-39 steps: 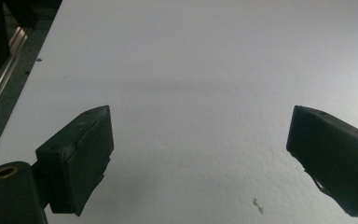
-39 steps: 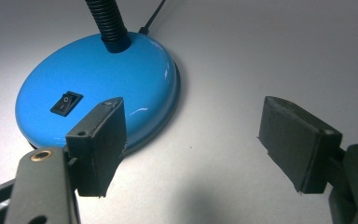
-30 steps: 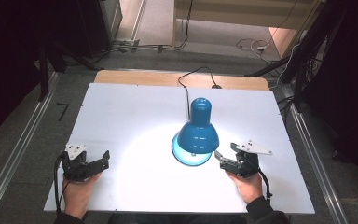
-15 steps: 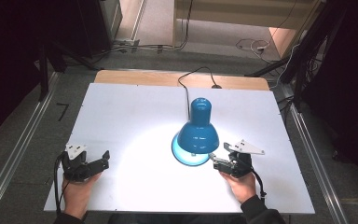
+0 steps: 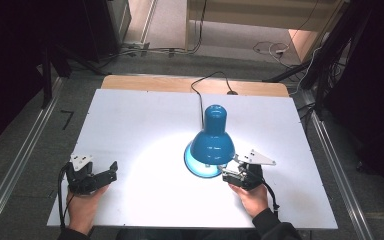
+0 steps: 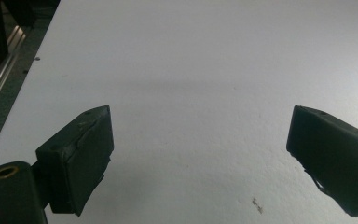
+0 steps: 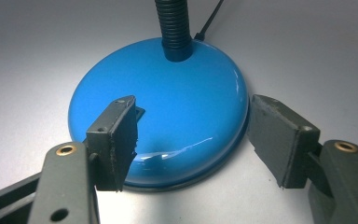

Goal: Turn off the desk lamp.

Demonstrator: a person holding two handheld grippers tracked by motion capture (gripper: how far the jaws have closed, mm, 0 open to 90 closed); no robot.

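Closing right tongs [image 7: 193, 144] straddle glossy blue round lamp base [image 7: 168, 112], no grip yet; left tongs [image 6: 200, 158] wide over bare white bench [image 5: 130, 125].

A glossy blue desk lamp [image 5: 211, 142], its base [image 7: 161, 135] the same blue with a black ribbed neck [image 7: 173, 25] and black cord [image 5: 200, 92], stands on a white bench [image 5: 140, 130] edged in pale wood; both claws are matte black.
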